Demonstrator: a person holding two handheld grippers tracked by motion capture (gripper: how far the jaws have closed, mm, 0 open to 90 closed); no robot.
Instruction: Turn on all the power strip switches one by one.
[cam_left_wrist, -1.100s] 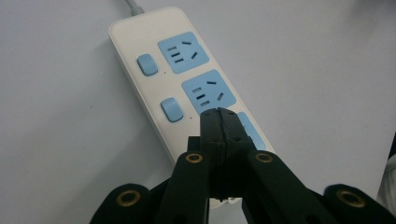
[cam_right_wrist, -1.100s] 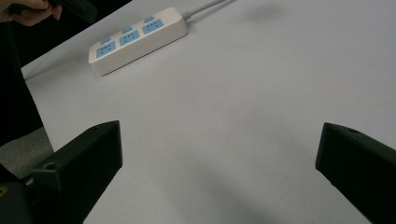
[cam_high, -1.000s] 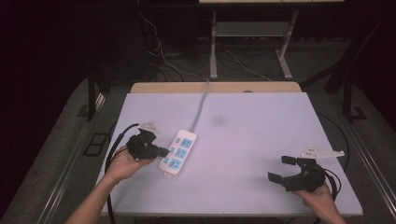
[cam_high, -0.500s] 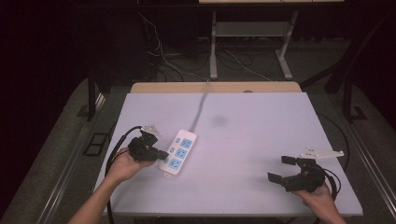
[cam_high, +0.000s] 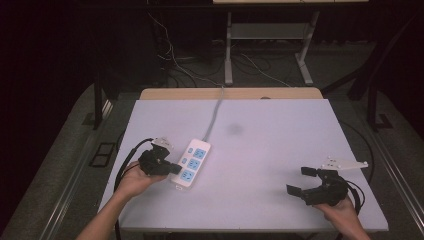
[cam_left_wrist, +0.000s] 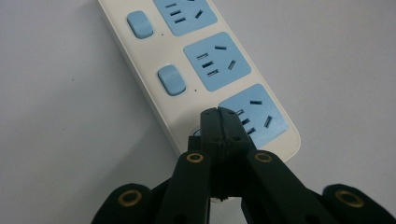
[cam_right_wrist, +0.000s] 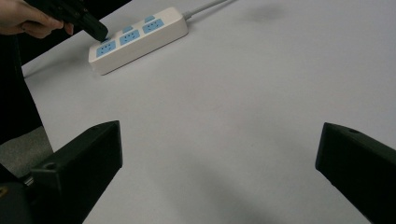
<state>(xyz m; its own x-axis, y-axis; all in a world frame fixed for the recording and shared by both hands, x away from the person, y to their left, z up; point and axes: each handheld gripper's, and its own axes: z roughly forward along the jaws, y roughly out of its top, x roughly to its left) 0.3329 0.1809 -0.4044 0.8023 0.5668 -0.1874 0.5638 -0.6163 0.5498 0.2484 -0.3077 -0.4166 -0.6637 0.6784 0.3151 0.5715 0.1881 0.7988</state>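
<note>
Two grippers sit over a pale table (cam_high: 260, 150), well apart from each other. At the near left, the left gripper (cam_high: 174, 169) has its jaws pressed together with nothing between them, and its closed tip rests on the near end of a white power strip (cam_high: 192, 163), at the strip's left edge beside the nearest blue socket (cam_left_wrist: 254, 116), about where that socket's switch would sit. In the left gripper view, two blue switches (cam_left_wrist: 171, 80) line the left edge of the strip farther along. The strip lies left of centre, slanting away to the right, and its grey cord (cam_high: 214, 112) runs to the far edge. At the near right, the right gripper (cam_high: 303, 180) hovers with jaws wide apart, holding nothing.
</note>
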